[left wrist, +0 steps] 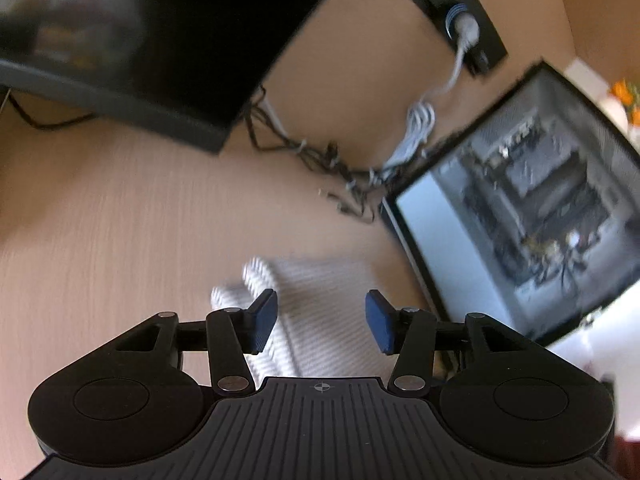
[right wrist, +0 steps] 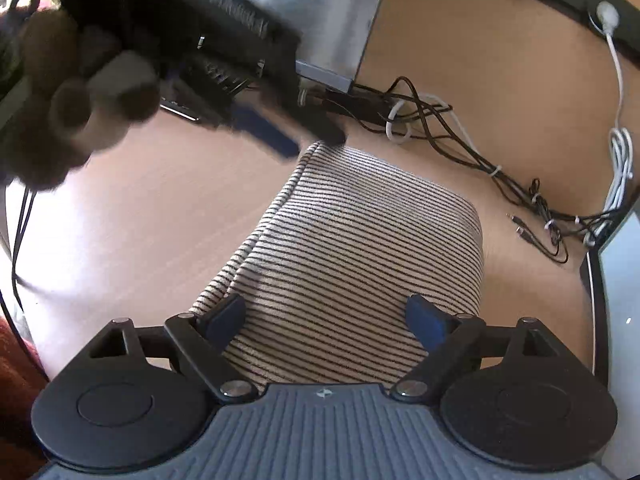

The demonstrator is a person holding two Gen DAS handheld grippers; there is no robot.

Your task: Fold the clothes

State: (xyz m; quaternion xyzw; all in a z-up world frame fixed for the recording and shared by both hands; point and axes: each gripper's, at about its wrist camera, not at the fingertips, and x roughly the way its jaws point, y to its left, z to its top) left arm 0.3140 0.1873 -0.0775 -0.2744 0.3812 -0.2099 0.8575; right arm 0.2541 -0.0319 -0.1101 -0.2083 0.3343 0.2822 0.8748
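Seen thru two fisheye cams, one per handheld claw, both angled down at a pale wood-grain tabletop (right wrist: pixel 132 216).

Centre of right cam: folded cream cloth w/ thin dark stripes (right wrist: pixel 360 248), lying flat on the wood in a neat rectangular bundle, layered edges showing along its left side, far right corner rounded.

Right gripper (right wrist: pixel 326 322): black linkage arms, blue pads, jaws spread wide, released. Striped cloth visible between the pads but not pinched; pads over its near end, contact w/ fabric unclear.

Left gripper (left wrist: pixel 321 320): same build, jaws apart, nothing clamped. Blurred striped cloth beneath and just beyond the pads. In right cam, same tool (right wrist: pixel 304 138) blurred at upper left, tips right at the cloth's far corner, gripped by a person's hand (right wrist: pixel 80 96); touching or not can't be told.

Beyond the cloth: tangle of black and white cables (right wrist: pixel 440 128) strewn across the table, running to the right edge. Dark-framed monitor (left wrist: pixel 516 208) tilted at right of left cam, screen showing a blurry picture. Large black flat-edged object (left wrist: pixel 192 40) at upper left of left cam, too blurred to ID.
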